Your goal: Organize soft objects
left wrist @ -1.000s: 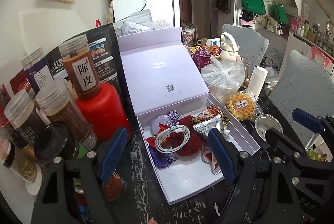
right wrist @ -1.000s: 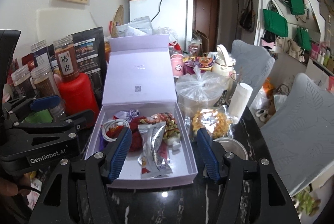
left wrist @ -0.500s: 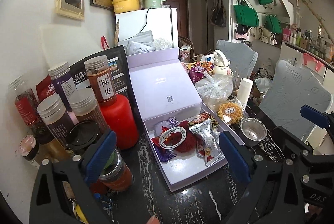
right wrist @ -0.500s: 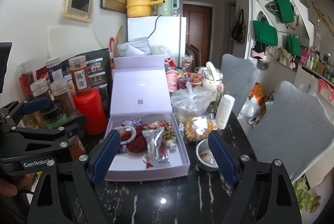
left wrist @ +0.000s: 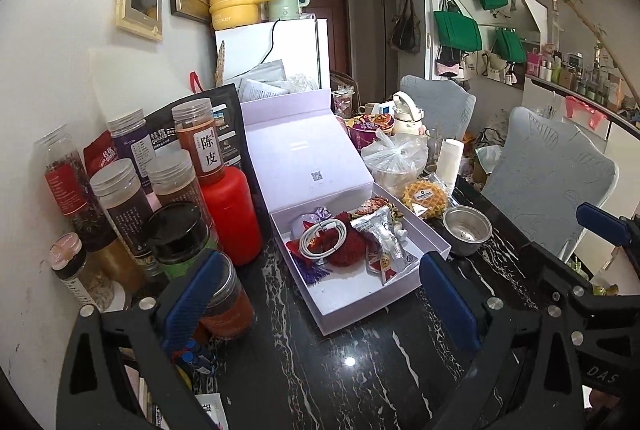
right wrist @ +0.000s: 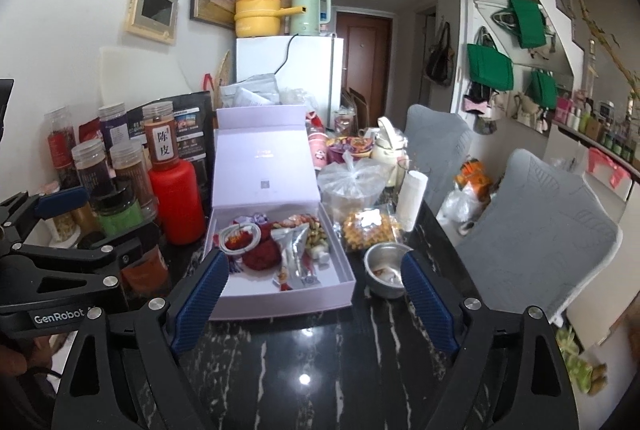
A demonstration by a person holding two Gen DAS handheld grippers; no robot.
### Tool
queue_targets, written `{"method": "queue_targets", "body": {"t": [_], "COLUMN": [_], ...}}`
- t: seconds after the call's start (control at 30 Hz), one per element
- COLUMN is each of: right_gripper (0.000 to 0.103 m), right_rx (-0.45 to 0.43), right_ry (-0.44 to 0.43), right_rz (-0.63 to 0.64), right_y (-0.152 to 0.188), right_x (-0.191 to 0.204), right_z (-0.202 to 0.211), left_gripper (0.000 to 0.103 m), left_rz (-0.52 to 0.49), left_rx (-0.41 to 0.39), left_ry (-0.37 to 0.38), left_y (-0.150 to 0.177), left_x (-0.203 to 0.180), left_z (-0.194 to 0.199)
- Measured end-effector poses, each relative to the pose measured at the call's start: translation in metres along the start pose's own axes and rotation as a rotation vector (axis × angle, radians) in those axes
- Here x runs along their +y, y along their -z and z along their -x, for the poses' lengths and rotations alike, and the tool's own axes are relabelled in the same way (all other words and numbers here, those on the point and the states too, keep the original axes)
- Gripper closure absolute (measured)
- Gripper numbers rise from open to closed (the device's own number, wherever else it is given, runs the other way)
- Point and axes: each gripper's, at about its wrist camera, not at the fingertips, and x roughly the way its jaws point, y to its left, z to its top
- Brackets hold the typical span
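Both the left gripper [left wrist: 320,306] and the right gripper [right wrist: 312,304] hover wide-fingered and empty at the bottom of their frames, short of the open lilac box [right wrist: 280,304] at centre, where the soft pouches [right wrist: 262,254] lie; the packing looks done, so closing the lid [right wrist: 262,165] seems next.

The left gripper [left wrist: 320,302] is held tilted downward, its 2 blue-padded jaws spread wide with nothing clamped between them. The right gripper [right wrist: 316,298] is angled down alongside it, jaws likewise parted, nothing gripped.
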Motion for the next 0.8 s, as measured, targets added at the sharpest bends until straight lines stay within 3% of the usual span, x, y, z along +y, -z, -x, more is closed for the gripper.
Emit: {"method": "queue_targets", "body": {"t": [0.4,0.8], "right_gripper": [0.014,0.014], "right_rx": [0.032,0.029], "right_ry": [-0.018,-0.014], "right_rz": [-0.038,-0.038], "right_y": [0.023,0.024], "right_x": [0.003,0.004], "right_z": [0.014,0.019], "left_gripper": [0.003,0.003], "left_rz": [0.013,0.021], "left_rx": [0.019,0.035], "left_ry": [0.006,0.021], "left_y": [0.017,0.022], "left_x": [0.003,0.006], "left_z": [0.009,0.009]}}
